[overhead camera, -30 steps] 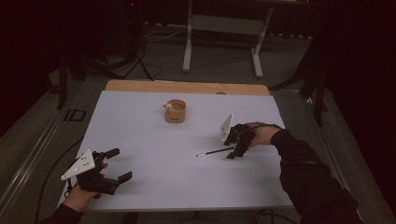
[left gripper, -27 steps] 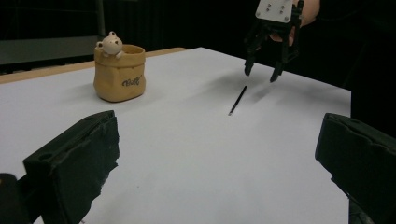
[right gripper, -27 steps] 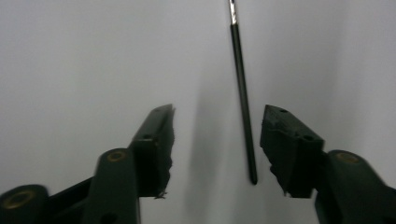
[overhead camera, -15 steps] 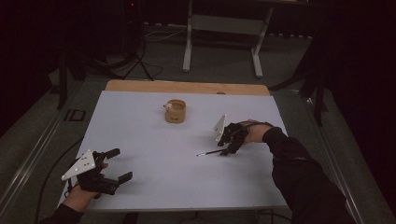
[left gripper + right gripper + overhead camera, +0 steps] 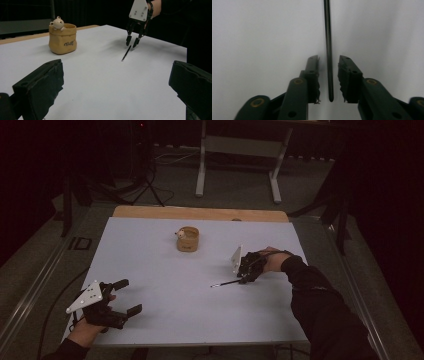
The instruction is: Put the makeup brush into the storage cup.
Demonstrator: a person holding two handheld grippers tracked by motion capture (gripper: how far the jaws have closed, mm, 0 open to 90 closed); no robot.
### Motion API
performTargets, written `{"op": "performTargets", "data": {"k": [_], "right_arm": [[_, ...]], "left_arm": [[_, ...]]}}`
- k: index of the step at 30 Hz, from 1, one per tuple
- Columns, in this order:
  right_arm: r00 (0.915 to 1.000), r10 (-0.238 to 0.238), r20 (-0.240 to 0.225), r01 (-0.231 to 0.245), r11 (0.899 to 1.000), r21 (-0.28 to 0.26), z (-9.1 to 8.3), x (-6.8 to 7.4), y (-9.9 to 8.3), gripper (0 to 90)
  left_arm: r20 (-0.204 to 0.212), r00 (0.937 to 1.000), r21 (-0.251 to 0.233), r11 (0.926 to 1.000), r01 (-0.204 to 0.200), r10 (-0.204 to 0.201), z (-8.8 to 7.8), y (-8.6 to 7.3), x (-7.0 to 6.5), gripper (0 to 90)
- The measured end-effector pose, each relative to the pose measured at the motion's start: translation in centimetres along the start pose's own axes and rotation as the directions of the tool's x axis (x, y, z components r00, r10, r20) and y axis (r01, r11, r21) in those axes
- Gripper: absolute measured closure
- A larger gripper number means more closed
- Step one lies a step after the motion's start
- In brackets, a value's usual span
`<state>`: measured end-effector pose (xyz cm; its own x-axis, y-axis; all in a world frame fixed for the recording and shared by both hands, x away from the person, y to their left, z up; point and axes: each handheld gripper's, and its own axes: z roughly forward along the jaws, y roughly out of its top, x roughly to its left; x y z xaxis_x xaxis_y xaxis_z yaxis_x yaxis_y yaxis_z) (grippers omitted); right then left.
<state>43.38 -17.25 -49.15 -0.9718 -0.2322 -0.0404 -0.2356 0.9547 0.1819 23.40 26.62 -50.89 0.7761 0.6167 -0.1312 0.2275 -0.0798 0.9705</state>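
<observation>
Closing right gripper [image 5: 329, 72] around thin black stick [image 5: 327, 45] lying flat on table [image 5: 165, 310]; jaws narrow, pads seemingly not touching yet. Keep stick centred, squeeze evenly. Left gripper [image 5: 129, 296] wide, idle.

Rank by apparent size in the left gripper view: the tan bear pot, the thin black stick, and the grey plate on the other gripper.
1. tan bear pot, clearly the largest.
2. grey plate on the right gripper; its top is cut off by the frame edge.
3. thin black stick, the smallest.
All three lie at different distances, so true sizes stay unsure.
</observation>
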Motion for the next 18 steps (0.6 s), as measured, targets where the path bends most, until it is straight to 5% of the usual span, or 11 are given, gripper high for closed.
{"op": "performTargets", "data": {"k": [18], "right_arm": [[0.9989,-0.041,-0.025,0.042,0.997,0.062,1.1,-0.3,0.3,80.2]], "left_arm": [[0.007,0.9999,-0.008,0.9999,0.011,-0.011,0.0,0.0,0.1,0.0]]}}
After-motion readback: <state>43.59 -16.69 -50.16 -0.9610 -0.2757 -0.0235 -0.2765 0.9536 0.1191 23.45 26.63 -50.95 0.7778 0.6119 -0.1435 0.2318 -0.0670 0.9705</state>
